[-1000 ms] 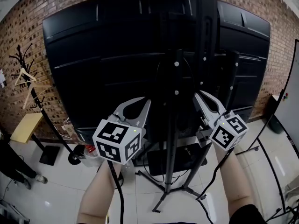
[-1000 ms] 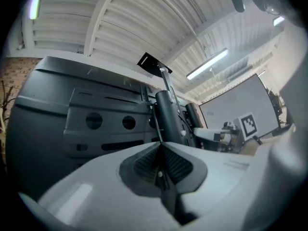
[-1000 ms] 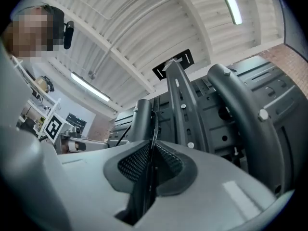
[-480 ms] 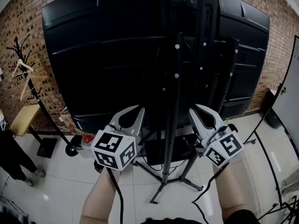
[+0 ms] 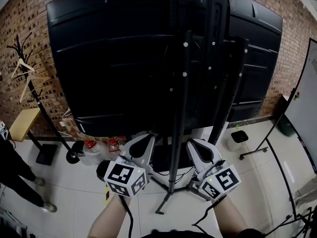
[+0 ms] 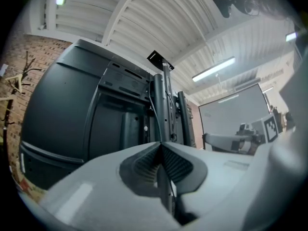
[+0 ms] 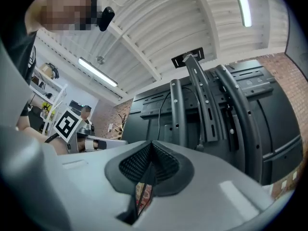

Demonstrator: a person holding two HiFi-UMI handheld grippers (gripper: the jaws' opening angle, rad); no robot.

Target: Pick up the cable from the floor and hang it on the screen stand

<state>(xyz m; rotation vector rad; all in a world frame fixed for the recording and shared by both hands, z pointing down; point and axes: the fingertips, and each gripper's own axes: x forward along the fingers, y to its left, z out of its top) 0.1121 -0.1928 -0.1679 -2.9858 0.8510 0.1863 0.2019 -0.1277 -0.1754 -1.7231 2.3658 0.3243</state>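
Screen [image 5: 124, 58] fills most of the head view, back side toward the camera, mounted on the screen stand [image 5: 181, 108]. White tiled floor [image 5: 74, 202] spreads below the stand's tripod feet.

Left hand-held gripper [image 5: 147, 137] sits low, just left of the stand's centre pole. Its jaws are pressed together with nothing between them. Right hand-held gripper [image 5: 190, 143] sits just right of the pole at about the same height. Its jaws have just been closing and now meet tip to tip, also empty.

Cable [image 7: 158, 121] is thin and dark, draped on the stand's upright rails, well above both grippers and apart from them.

Step, as judged: the hang looks done, with the cable on the stand and both grippers free of it. Cannot tell whether any slack trails at the stand's feet.

Next move likely calls for keeping both grippers clear of the stand so the drape is not snagged, plus a check that the loop sits securely on the rails. If it slips, a re-grip needs the jaws opened first.
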